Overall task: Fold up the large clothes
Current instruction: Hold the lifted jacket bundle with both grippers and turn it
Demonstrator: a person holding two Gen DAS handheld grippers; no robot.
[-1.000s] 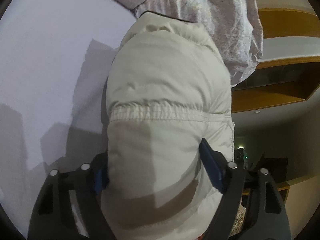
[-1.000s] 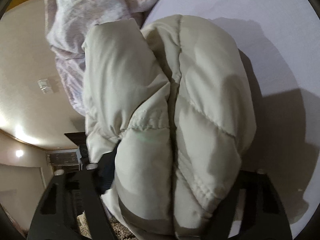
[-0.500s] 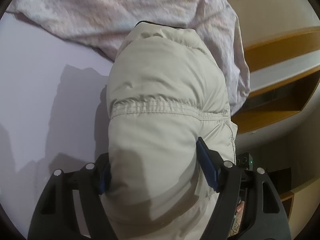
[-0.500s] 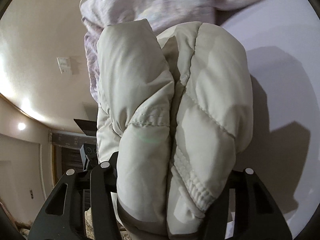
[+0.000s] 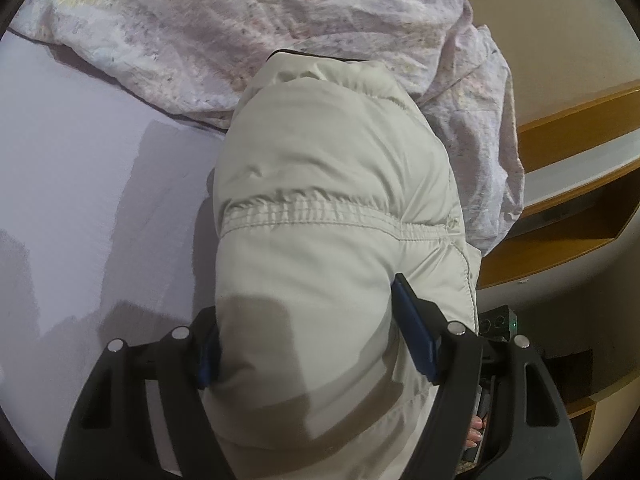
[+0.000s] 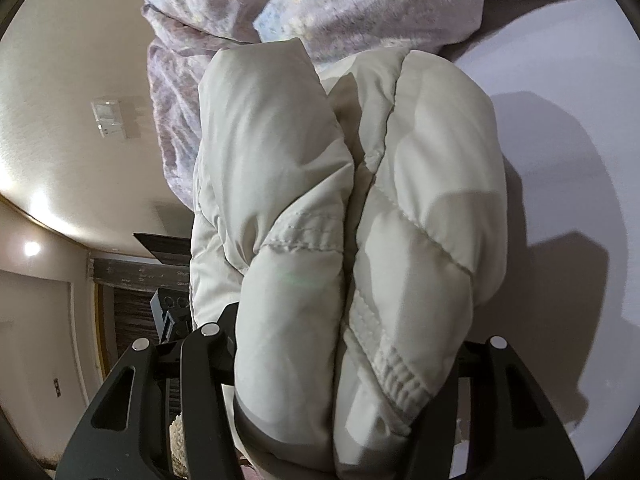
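Note:
A cream puffy jacket [image 5: 332, 184] hangs bunched and thick between both grippers, above a pale lilac bed sheet [image 5: 80, 168]. My left gripper [image 5: 308, 340] is shut on the jacket's padded edge; the blue pads press its sides. In the right wrist view the jacket [image 6: 352, 184] shows two padded rolls with an elastic cuff. My right gripper [image 6: 344, 364] is shut on that bundle; its fingertips are hidden by the fabric.
A crumpled floral duvet [image 5: 280, 28] lies at the far end of the bed, also in the right wrist view [image 6: 340, 8]. Wooden shelves [image 5: 572, 200] stand off the bed's right. A wall switch [image 6: 107, 117] and a dark doorway [image 6: 128, 304] are at the left.
Both grippers have tilted and moved with the jacket toward the duvet, which now fills more of the top of each view. The grips have not changed.

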